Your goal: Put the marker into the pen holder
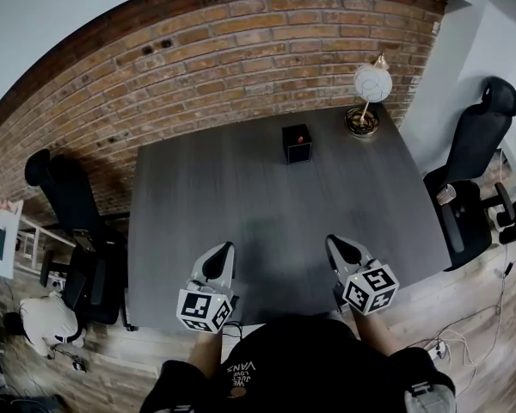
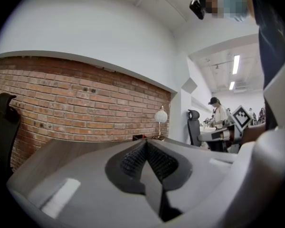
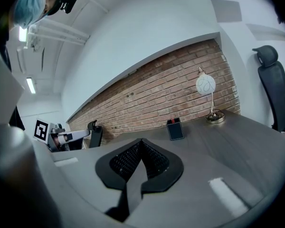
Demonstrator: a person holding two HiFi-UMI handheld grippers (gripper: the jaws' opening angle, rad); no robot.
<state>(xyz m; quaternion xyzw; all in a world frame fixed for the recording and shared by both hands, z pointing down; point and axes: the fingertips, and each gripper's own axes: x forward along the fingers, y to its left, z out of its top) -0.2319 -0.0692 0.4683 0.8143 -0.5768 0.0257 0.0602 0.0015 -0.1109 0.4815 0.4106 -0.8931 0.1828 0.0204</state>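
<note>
A black square pen holder (image 1: 297, 144) stands at the far middle of the dark grey table (image 1: 241, 205). A red marker tip (image 1: 300, 138) shows inside it. The holder also appears in the right gripper view (image 3: 175, 128) and, small, in the left gripper view (image 2: 138, 137). My left gripper (image 1: 226, 250) and right gripper (image 1: 334, 243) hover side by side over the table's near edge, far from the holder. Both are shut with nothing between the jaws, as the left gripper (image 2: 146, 144) and the right gripper (image 3: 141, 143) show in their own views.
A white globe lamp (image 1: 371, 89) stands at the table's far right corner. Black office chairs sit to the left (image 1: 69, 198) and right (image 1: 477, 157). A brick wall (image 1: 241, 50) runs behind the table. A person (image 2: 219, 116) stands far off.
</note>
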